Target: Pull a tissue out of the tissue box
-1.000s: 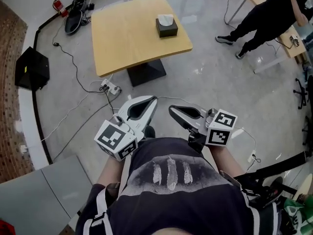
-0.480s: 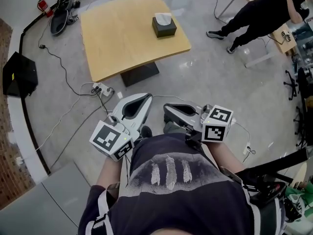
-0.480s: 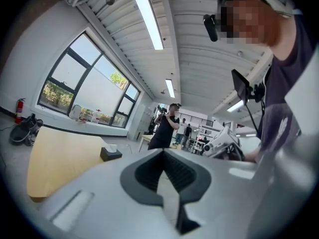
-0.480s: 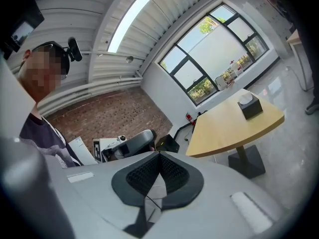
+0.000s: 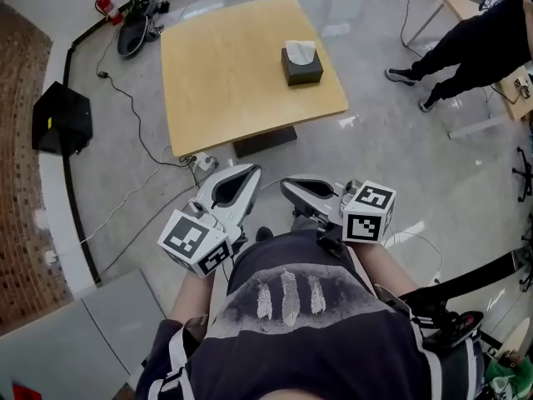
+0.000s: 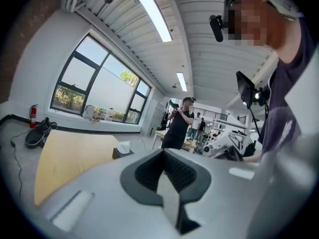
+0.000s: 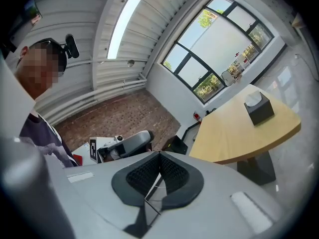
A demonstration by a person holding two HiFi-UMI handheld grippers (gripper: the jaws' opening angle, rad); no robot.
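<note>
Left to right. My left gripper (image 5: 248,173) is held low in front of my torso, jaws clenched together with nothing between them. My right gripper (image 5: 291,188) is just beside it, jaws likewise pressed together and empty. Both hang over the floor (image 5: 375,165), well apart from the wooden table (image 5: 225,82). The dark tissue box (image 5: 301,67) stands upright near the table's right edge, with a white tissue (image 5: 301,51) protruding from its top.
</note>
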